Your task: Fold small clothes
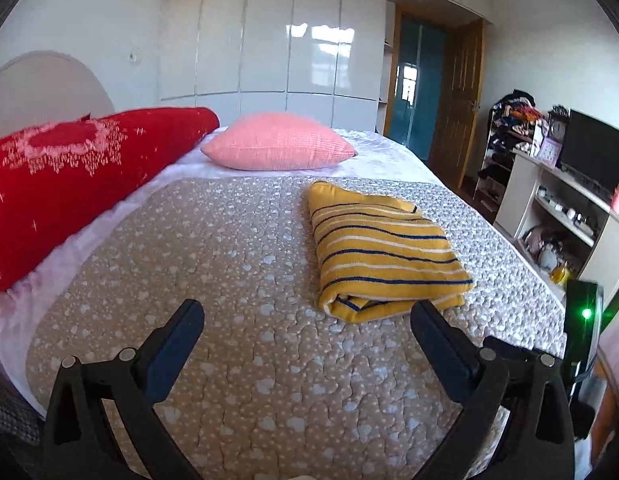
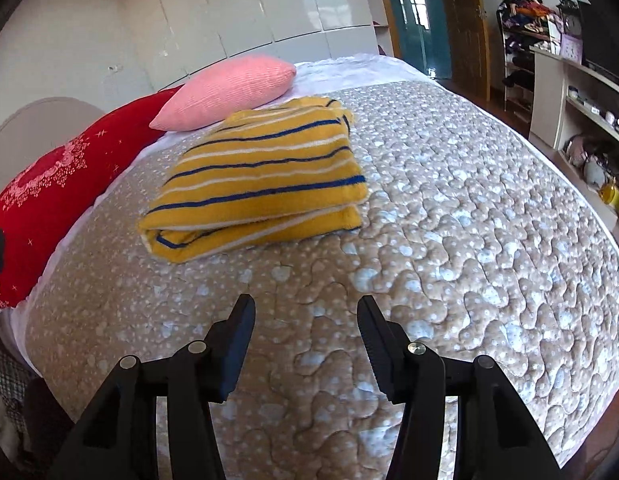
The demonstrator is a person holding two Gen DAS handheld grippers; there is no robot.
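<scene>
Left tongs (image 1: 307, 314): spread wide, nothing between them, hanging over the bed with the jumper's near edge just ahead of the right-hand finger.
Right tongs (image 2: 305, 310): about half apart, empty, over bare quilt (image 2: 449, 240); the jumper lies ahead and to their left, clear of both fingers.
Jumper (image 1: 383, 246): yellow with blue and white stripes, already folded into a thick, squarish packet lying flat on the quilt, the doubled layers showing at the near edge.
Stage: by my reckoning the fold is as good as done and both tongs are free of it.
Doing it well: I'd only tidy now. Come in low at the near edge, press or nip the loose lower lip level with the layer above, and avoid lifting, since a thick knit packet would spring open.
Risk: a finger catching the knit on the way off could drag the top layer askew.
Beyond: pink pillow (image 1: 279, 142) past the jumper; red cushion (image 1: 81, 176) far left of the tongs.
</scene>
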